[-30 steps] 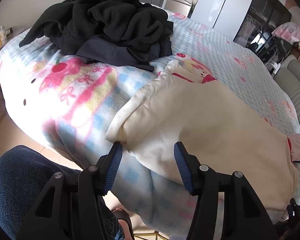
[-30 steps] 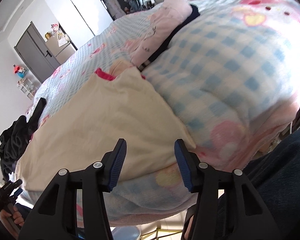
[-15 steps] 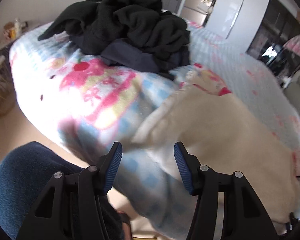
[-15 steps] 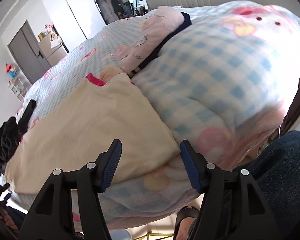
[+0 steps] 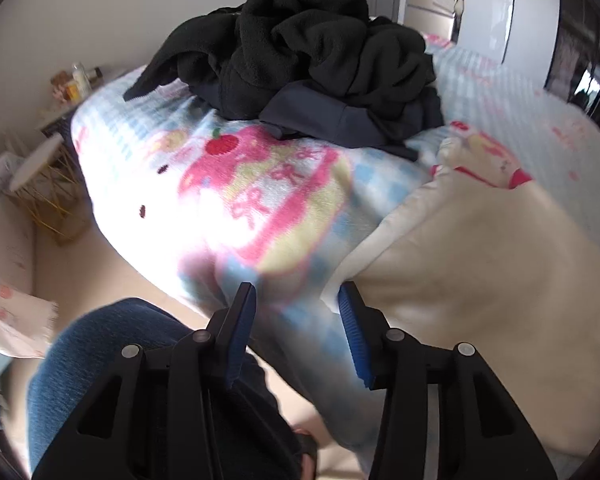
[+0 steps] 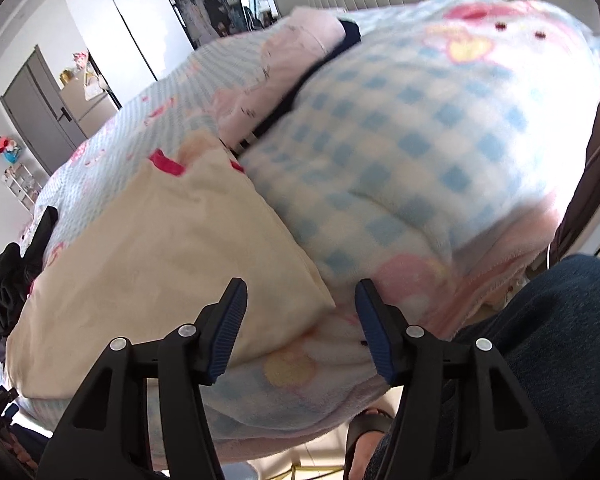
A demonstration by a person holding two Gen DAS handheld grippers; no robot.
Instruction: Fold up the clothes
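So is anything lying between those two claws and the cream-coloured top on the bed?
Nothing visible. The cream garment lies spread on the checked blanket, its near corners right ahead of the left gripper and right gripper, whose jaws are closing. The black clothes pile sits well beyond.

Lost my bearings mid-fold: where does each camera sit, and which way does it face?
Left wrist: rides the left tool, tipped down at the cream garment corner; black clothes pile beyond; jeans leg below.
Right wrist: rides the right tool, tipped down at the garment's other near corner; jeans leg at right.
Shared: cream garment, checked blanket, black pile.
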